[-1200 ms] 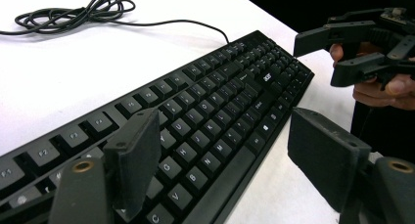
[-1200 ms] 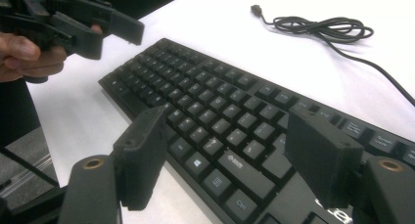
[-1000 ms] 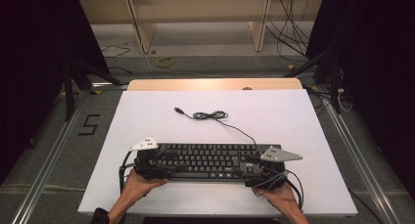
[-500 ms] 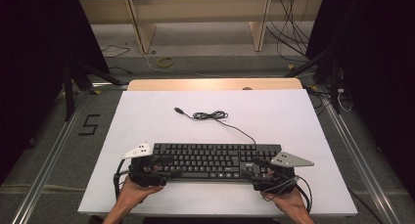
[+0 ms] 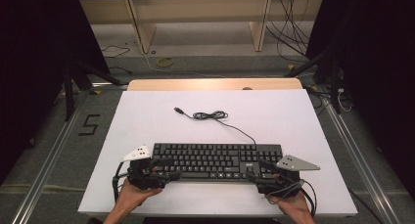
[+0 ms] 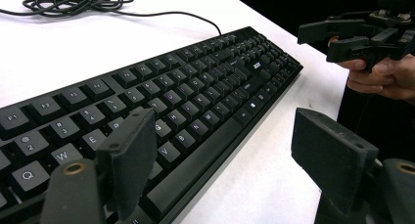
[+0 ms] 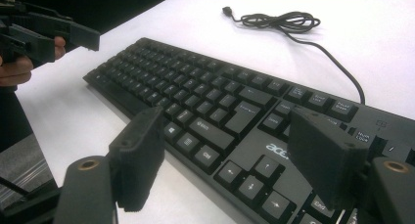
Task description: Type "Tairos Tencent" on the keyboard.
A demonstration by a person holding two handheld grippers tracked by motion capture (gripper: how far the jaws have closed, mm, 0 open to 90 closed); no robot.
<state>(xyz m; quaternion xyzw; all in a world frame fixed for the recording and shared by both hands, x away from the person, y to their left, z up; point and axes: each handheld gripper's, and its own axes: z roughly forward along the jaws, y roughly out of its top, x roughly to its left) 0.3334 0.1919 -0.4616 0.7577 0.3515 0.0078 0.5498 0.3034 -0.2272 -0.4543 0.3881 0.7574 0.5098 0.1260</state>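
Note:
A black keyboard [image 5: 215, 160] lies across the near middle of the white table [image 5: 147, 121]. Its cable runs back to a loose coil [image 5: 210, 115] and a plug [image 5: 177, 109]. My left gripper [image 5: 169, 168] is at the keyboard's near left corner, jaws open and pointing right. In the left gripper view the open left gripper [image 6: 227, 145] straddles the keyboard's [image 6: 171, 101] front edge with nothing clamped. My right gripper [image 5: 255, 171] is at the near right corner, open. In the right gripper view the right gripper [image 7: 230, 150] hangs over the keyboard's [image 7: 220, 101] arrow keys.
Bare white tabletop stretches behind the keyboard, apart from the coiled cable [image 7: 279, 21]. The table's near edge is just behind both hands. A wooden board [image 5: 215, 83] borders the far edge. Each gripper view shows the other gripper farther off: right gripper [image 6: 342, 38], left gripper [image 7: 63, 35].
Both grippers have drawn back toward the near edge, away from the keyboard's ends. The keyboard has stayed where it was.

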